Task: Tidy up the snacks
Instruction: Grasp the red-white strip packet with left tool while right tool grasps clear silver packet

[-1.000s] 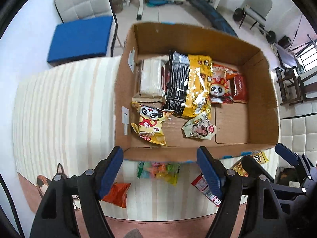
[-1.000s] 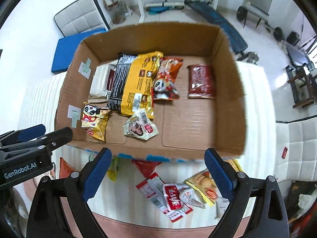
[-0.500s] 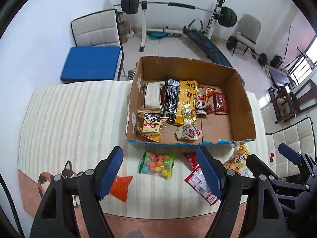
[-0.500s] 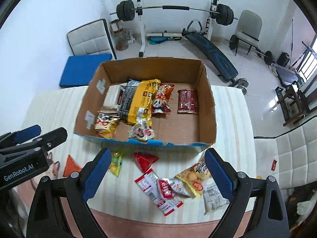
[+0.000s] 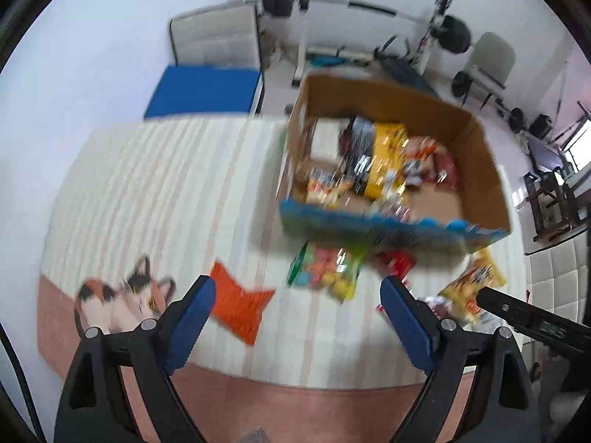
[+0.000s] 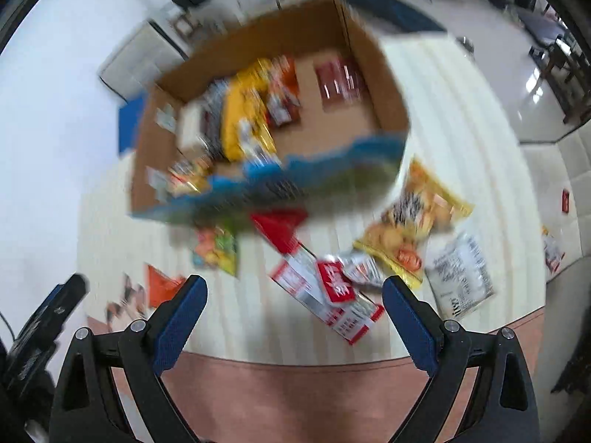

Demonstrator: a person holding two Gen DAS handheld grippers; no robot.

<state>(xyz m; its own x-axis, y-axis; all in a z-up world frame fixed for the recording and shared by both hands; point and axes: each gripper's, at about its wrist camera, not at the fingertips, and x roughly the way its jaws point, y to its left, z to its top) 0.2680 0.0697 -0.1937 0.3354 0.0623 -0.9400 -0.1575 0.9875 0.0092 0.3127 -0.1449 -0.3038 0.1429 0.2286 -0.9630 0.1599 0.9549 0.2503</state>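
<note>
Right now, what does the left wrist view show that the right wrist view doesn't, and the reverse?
Only the left wrist view shows the cat picture on the mat whole and the blue cushion broadly.

Only the right wrist view shows the white snack bag, the red-and-white packets and the whole yellow snack bag.

Both show the cardboard box holding snacks, the colourful candy bag, the orange packet, and an open, empty gripper: left, right.
</note>
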